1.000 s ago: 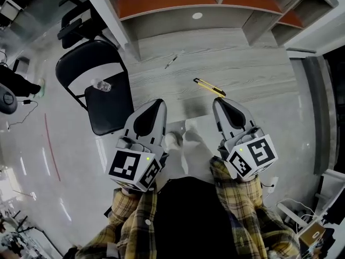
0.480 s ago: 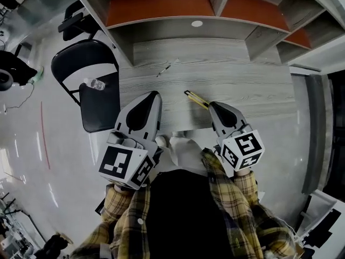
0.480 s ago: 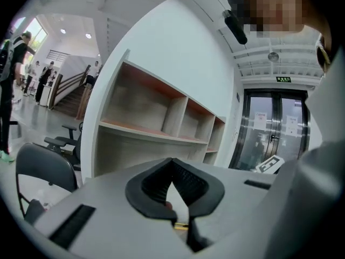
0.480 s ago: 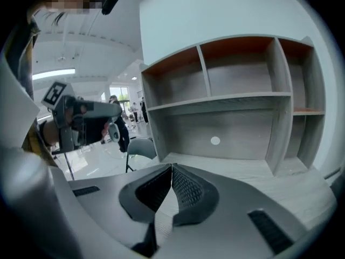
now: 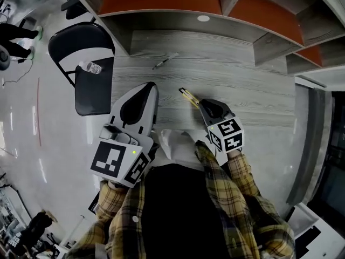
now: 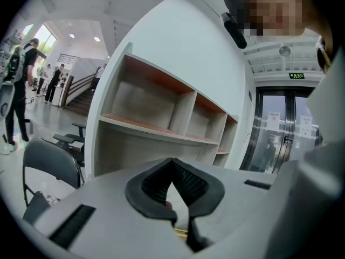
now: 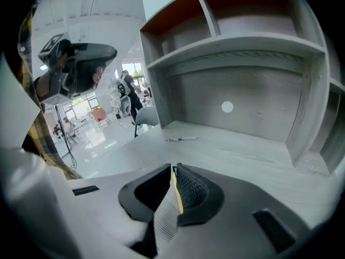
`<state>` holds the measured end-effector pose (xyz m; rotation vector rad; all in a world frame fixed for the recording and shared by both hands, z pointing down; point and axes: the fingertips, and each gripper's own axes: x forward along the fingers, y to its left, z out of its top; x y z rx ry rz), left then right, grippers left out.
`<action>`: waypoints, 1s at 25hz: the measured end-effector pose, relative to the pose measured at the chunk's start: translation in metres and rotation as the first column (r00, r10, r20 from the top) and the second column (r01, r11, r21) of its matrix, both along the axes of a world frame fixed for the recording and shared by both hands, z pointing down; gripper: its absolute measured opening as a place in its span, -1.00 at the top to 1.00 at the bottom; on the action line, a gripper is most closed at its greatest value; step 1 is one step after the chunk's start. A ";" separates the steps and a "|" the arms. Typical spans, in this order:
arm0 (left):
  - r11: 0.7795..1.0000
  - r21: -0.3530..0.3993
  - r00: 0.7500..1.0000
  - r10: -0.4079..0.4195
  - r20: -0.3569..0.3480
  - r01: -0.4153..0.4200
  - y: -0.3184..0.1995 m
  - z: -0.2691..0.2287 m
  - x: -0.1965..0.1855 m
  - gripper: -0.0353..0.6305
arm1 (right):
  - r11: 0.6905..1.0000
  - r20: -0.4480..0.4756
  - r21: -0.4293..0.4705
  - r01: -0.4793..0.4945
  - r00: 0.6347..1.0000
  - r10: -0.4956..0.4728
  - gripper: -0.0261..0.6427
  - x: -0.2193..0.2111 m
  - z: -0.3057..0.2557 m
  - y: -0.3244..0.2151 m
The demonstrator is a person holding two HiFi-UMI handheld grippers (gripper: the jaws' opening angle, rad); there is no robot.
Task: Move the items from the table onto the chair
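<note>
utility knife point(image 5: 188, 95), free a second ago, now pinched in right gripper point(image 5: 202, 104) jaws, bound for chair point(image 5: 92, 93); left gripper point(image 5: 146, 88) jaws pressed together, empty.

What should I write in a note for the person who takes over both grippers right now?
Left gripper: tongs shut, empty, over the table.
Right gripper: tongs shut on one end of the knife; I cannot tell if it is lifted off the table.
Done: the bottle lies on the chair.
Left: carry the knife to the chair, then fetch the pen, which lies farther back on the table.
</note>
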<state>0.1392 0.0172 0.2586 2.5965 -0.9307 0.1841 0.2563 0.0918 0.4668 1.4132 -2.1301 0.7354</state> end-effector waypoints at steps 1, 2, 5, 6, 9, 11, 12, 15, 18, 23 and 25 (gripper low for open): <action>1.000 0.002 1.000 -0.009 0.000 0.009 -0.002 0.000 0.000 0.88 | 1.000 -0.004 -0.023 0.020 1.000 -0.020 0.85 -0.001 0.010 0.000; 1.000 0.003 1.000 -0.017 0.001 0.017 -0.003 0.001 -0.001 0.88 | 0.998 -0.008 -0.044 0.041 0.999 -0.041 0.81 -0.002 0.019 0.001; 0.999 0.001 0.999 -0.040 0.004 0.040 -0.005 0.003 -0.002 0.88 | 0.989 -0.026 -0.106 0.099 0.994 -0.103 0.58 -0.005 0.045 0.006; 0.999 -0.001 0.999 -0.047 0.006 0.047 -0.005 0.003 -0.003 0.88 | 0.985 -0.038 -0.123 0.117 0.992 -0.122 0.54 -0.005 0.053 0.008; 0.998 -0.006 0.998 -0.059 0.015 0.059 -0.007 0.007 -0.007 0.88 | 0.972 -0.081 -0.170 0.160 0.981 -0.176 0.44 -0.005 0.075 0.008; 0.998 -0.011 0.998 -0.065 0.020 0.065 -0.009 0.009 -0.010 0.88 | 0.963 -0.100 -0.201 0.179 0.974 -0.202 0.43 -0.005 0.088 0.007; 0.998 -0.013 0.997 -0.068 0.023 0.068 -0.010 0.010 -0.011 0.88 | 0.959 -0.106 -0.214 0.185 0.972 -0.211 0.43 -0.004 0.094 0.007; 0.997 -0.018 0.997 -0.075 0.026 0.076 -0.012 0.014 -0.016 0.88 | 0.953 -0.123 -0.237 0.188 0.967 -0.221 0.43 -0.003 0.107 0.004; 0.996 -0.020 0.996 -0.087 0.021 0.087 -0.013 0.016 -0.021 0.88 | 0.949 -0.130 -0.260 0.179 0.967 -0.218 0.43 -0.002 0.116 0.005; 0.994 -0.019 0.994 -0.112 0.010 0.112 -0.016 0.016 -0.029 0.88 | 0.957 -0.174 -0.252 0.146 0.966 -0.193 0.44 0.005 0.122 0.002; 0.993 -0.021 0.993 -0.120 0.006 0.120 -0.017 0.016 -0.032 0.88 | 0.956 -0.187 -0.254 0.149 0.962 -0.200 0.46 0.006 0.122 0.002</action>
